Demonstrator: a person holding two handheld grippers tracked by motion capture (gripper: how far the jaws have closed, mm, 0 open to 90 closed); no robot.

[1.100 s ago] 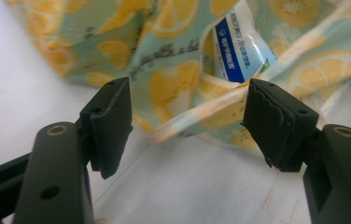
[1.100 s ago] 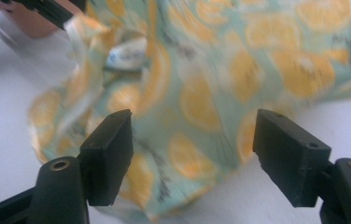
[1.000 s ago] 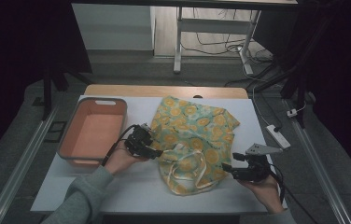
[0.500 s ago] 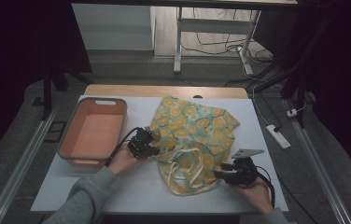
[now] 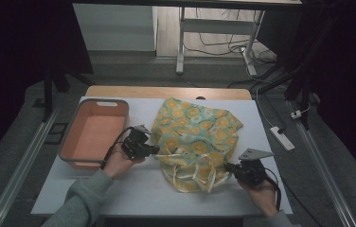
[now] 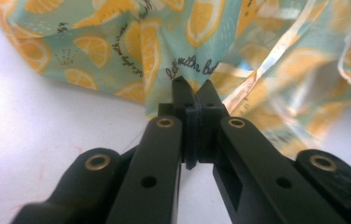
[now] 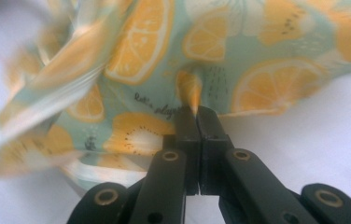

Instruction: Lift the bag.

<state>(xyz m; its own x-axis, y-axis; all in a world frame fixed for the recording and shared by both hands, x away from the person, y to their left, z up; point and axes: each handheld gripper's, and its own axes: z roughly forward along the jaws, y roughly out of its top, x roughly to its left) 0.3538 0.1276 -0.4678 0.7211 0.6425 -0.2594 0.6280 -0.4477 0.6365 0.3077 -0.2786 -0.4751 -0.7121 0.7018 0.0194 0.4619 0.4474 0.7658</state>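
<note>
On the white table (image 5: 119, 194), just right of centre, lies the lemon-print apron (image 5: 197, 135), a crumpled teal cloth with orange citrus slices and pale straps (image 5: 200, 170) tangled at its near end, toward 6 o'clock. Both tongs have hold of it. The left gripper (image 5: 156, 150) sits at the cloth's 9 o'clock edge; in the left gripper view its jaws are pressed nearly together with a fold of the printed fabric (image 6: 183, 70) bunched at the tips (image 6: 193, 88). The right gripper (image 5: 227, 166) is at the cloth's 4 o'clock edge, and in the right gripper view its jaws stand fully closed with a small peak of fabric (image 7: 190, 88) pinched between them (image 7: 196, 112).

As a judgement: the grasping step looks done on both sides, but the cloth itself is not yet dealt with. It lies rumpled, with the near part heaped and the straps loose, neither spread flat nor folded square. What remains would be lifting or drawing the two pinched points apart to straighten it, then laying it down or folding it, and perhaps stowing it.

At 9 o'clock from the apron stands a salmon-coloured tub (image 5: 67, 144) with a grey rim, just beside the left hand (image 5: 119, 163). Nothing lies inside it; its pink floor is bare.
</note>
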